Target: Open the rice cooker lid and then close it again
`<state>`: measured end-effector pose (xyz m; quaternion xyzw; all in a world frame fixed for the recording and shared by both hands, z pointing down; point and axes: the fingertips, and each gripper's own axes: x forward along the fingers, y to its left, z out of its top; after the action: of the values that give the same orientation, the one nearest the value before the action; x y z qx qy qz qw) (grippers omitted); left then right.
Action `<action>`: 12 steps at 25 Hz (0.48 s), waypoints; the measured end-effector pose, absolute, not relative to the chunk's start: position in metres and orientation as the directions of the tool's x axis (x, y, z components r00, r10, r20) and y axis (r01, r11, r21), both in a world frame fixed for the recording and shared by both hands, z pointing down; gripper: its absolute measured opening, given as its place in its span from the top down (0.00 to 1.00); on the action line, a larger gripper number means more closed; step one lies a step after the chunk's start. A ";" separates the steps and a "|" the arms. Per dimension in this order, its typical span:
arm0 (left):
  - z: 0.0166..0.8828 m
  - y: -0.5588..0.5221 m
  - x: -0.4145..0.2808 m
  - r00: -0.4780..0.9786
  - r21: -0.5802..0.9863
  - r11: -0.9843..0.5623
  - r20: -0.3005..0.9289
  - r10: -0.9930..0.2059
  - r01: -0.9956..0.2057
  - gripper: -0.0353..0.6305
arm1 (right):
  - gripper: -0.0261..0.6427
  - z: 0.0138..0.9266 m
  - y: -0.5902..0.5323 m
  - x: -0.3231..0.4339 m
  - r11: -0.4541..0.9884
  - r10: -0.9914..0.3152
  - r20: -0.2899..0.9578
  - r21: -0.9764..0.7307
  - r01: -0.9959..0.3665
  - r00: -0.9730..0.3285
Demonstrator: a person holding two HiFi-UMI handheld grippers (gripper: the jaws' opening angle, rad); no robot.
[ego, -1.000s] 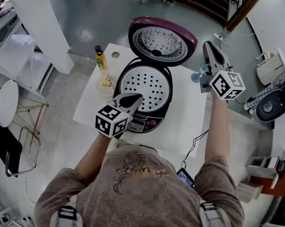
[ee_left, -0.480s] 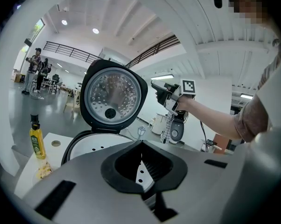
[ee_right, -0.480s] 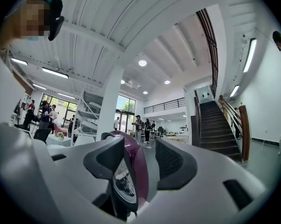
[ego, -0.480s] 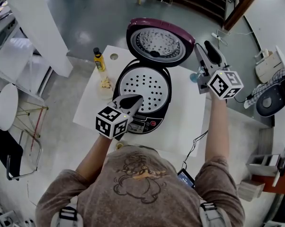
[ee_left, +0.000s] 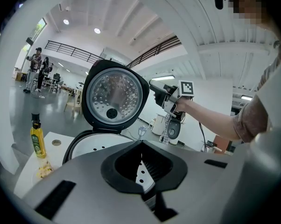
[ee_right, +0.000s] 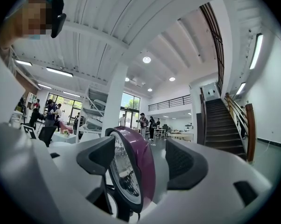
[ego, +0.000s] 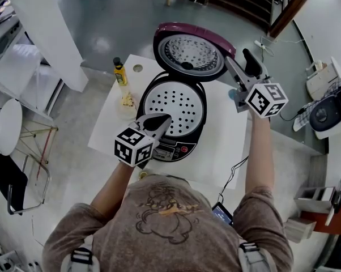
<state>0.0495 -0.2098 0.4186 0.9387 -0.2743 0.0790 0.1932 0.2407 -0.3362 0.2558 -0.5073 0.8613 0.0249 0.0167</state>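
The rice cooker [ego: 173, 109] stands on a white table [ego: 227, 146] with its purple lid [ego: 194, 49] upright and open. A perforated white inner plate shows in the body. My right gripper [ego: 238, 58] is at the lid's right edge. Its jaws have just been opening and are now wide apart. In the right gripper view the lid's rim [ee_right: 136, 164] stands between the open jaws of the right gripper [ee_right: 140, 155], and neither pad presses on it. My left gripper [ego: 163, 118] is shut and empty, hovering over the cooker's front near the control panel [ego: 171, 149]. The left gripper [ee_left: 143, 148] faces the lid's shiny underside [ee_left: 113, 97].
A yellow bottle [ego: 120, 72] and a scrap of food [ego: 127, 99] sit at the table's left. A small glass object [ego: 233, 93] stands right of the cooker. A cable and a phone [ego: 221, 211] lie near the table's front right. Chairs stand left; people stand far off.
The right gripper's jaws went from shut to wide apart, and the gripper shifted slightly left toward the lid's edge. The lid and the left gripper stayed where they were.
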 end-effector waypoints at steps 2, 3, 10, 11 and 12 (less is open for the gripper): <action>0.418 -0.210 0.049 0.837 0.321 -0.774 0.253 -0.485 -0.545 0.91 | 0.46 0.258 -0.339 0.238 0.492 -0.869 -0.048 0.024 -0.870 -0.492; 0.418 -0.210 0.049 0.837 0.321 -0.774 0.253 -0.485 -0.545 0.91 | 0.46 0.258 -0.341 0.237 0.495 -0.868 -0.045 0.023 -0.869 -0.495; 0.420 -0.211 0.045 0.835 0.325 -0.770 0.257 -0.487 -0.549 0.91 | 0.46 0.262 -0.351 0.230 0.501 -0.865 -0.032 0.026 -0.865 -0.501; 0.420 -0.211 0.045 0.835 0.327 -0.769 0.257 -0.487 -0.549 0.91 | 0.46 0.263 -0.352 0.229 0.503 -0.863 -0.028 0.026 -0.864 -0.504; 0.420 -0.211 0.044 0.835 0.328 -0.769 0.257 -0.487 -0.549 0.91 | 0.47 0.264 -0.353 0.227 0.507 -0.861 -0.022 0.027 -0.862 -0.507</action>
<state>0.0444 -0.2109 0.4196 0.9372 -0.2763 0.0785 0.1979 0.2273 -0.3529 0.2641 -0.4962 0.8680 0.0171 0.0030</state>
